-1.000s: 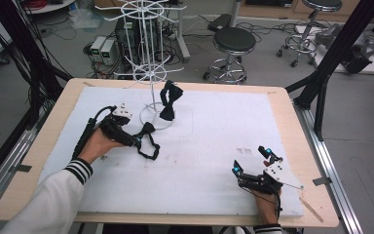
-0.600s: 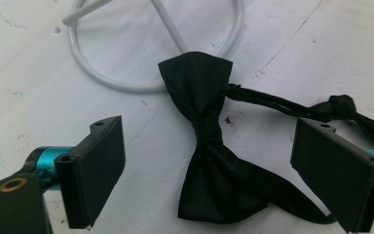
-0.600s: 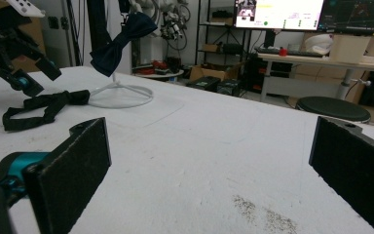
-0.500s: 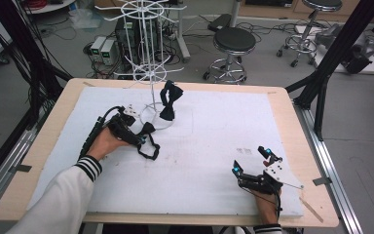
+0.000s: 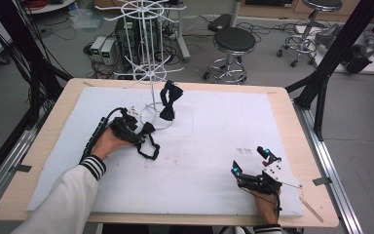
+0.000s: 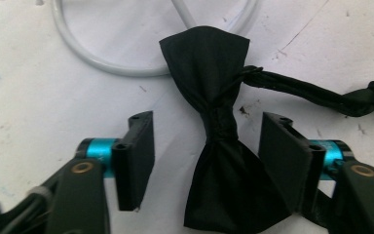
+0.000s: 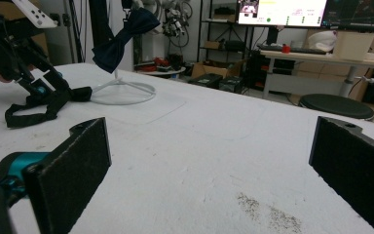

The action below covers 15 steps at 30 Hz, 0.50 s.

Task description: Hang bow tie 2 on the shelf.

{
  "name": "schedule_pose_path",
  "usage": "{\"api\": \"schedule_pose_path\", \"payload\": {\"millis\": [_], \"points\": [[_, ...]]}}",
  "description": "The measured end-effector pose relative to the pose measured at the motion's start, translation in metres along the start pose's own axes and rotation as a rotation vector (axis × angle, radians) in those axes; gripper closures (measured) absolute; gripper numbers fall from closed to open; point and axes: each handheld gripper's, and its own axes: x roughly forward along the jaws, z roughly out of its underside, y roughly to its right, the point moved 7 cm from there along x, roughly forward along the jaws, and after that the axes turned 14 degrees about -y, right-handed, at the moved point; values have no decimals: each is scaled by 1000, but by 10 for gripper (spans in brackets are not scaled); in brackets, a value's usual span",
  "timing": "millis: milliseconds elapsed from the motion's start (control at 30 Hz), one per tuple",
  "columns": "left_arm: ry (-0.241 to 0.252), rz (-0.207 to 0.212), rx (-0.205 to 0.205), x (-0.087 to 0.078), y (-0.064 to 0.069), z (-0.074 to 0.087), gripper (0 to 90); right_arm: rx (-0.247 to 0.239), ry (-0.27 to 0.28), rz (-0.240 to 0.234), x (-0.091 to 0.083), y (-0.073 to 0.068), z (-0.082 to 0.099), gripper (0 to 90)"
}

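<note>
Black bow tie [image 6: 220,146], lower edge cut off

The black cloth bow tie [image 6: 221,161] looks like smooth woven fabric with a faint satin sheen, and its strap is matt. The white wire display stand [image 5: 148,73] is glossy coated metal. White bench cover [image 5: 214,161] is rough, matt and scuffed, over pale wood. Left hand-held gripper [image 6: 207,161] pads are matt black, with shiny teal metal fittings.

Place: a robotics lab or research workshop.
Floor: black cables [image 5: 9,53] and grey power boxes [image 5: 103,48] beside round stools [image 5: 234,43].
Frame: black struts [image 5: 343,46] around the padded white surface [image 5: 214,146].
Background: monitors [image 7: 282,12] above cluttered desks [image 7: 316,56].
</note>
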Motion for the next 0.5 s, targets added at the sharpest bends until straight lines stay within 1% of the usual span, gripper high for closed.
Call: {"api": "schedule_pose_path", "payload": {"millis": [33, 100, 133, 167, 267, 333, 367, 500], "points": [[7, 1, -3, 0, 1, -1, 461, -1, 0, 1, 0, 0, 0, 8], [6, 7, 10, 0, 2, -1, 528, -1, -1, 1, 0, 0, 0, 8], [0, 5, 16, -1, 2, -1, 545, -7, 3, 3, 0, 0, 0, 8], [12, 16, 2, 0, 3, -1, 568, -7, 3, 3, 0, 0, 0, 8], [10, 35, -3, 0, 5, -1, 648, -1, -2, 1, 1, 0, 0, 8], [10, 28, 11, -1, 7, -2, 713, 0, -5, 1, 1, 0, 0, 8], [9, 17, 15, -1, 7, -2, 750, 0, -4, 1, 1, 0, 0, 8], [6, 12, 9, -1, 8, -2, 762, -2, -6, 0, 1, 0, 0, 8]]}}
